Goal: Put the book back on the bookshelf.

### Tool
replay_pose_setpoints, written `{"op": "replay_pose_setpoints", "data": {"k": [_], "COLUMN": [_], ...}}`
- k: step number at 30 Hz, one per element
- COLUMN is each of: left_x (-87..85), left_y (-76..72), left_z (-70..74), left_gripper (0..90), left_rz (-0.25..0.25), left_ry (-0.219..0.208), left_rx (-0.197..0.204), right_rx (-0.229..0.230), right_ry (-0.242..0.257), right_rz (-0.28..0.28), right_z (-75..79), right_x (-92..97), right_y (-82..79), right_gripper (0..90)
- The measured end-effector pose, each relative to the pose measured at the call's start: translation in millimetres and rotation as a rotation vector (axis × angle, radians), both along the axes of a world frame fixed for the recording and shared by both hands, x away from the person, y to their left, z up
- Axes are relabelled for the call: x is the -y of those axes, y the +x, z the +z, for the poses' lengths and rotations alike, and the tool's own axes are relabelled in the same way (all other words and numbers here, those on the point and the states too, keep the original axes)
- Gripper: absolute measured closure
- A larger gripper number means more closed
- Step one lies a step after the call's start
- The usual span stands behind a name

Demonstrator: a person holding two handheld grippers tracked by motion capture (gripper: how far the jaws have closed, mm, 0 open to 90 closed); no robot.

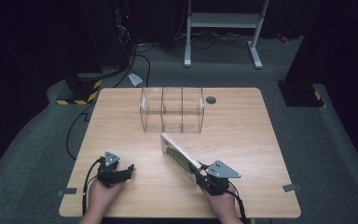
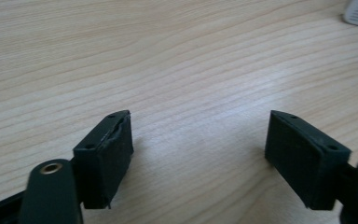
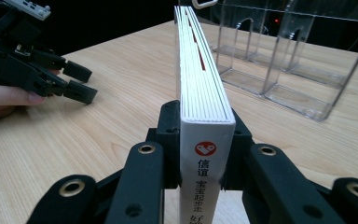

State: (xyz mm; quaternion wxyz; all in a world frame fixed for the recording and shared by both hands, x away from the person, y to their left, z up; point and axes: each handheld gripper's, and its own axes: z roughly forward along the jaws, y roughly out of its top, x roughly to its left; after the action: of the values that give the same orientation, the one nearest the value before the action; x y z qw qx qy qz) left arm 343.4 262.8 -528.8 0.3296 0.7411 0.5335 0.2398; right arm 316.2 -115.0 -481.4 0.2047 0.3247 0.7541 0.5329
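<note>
Your right gripper (image 3: 200, 154) is clamped on the spine end of the book (image 3: 200, 70), at lower centre of the right gripper view. The book stands on edge, pages up, so it can slide upright into the clear organiser (image 1: 171, 109), a rigid three-bay acrylic box at upper centre of the high view. Your left gripper (image 2: 198, 154) rests with its matte black jaws apart over bare, pale wood-grain worktop (image 2: 168, 56), holding nothing.
</note>
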Motion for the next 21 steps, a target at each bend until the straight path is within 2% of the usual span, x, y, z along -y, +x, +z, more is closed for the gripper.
{"op": "replay_pose_setpoints", "data": {"k": [7, 12, 21], "left_x": [-11.2, -14.7, -14.9], "left_y": [7.5, 13.6, 16.0], "left_z": [-0.1, -0.3, -0.4], "left_gripper": [19.7, 16.5, 16.7], "left_rz": [0.031, 0.02, 0.015], "left_ry": [-0.001, 0.003, 0.004], "left_rx": [-0.007, -0.012, -0.01], "right_rx": [0.007, 0.01, 0.002], "right_ry": [-0.003, -0.011, 0.0], "right_rz": [-0.049, -0.101, -0.16], "right_z": [0.8, 0.6, 0.1], "right_x": [12.1, 23.5, 36.6], "right_y": [-1.4, -2.1, -2.3], "right_gripper": [74.1, 74.0, 73.9]}}
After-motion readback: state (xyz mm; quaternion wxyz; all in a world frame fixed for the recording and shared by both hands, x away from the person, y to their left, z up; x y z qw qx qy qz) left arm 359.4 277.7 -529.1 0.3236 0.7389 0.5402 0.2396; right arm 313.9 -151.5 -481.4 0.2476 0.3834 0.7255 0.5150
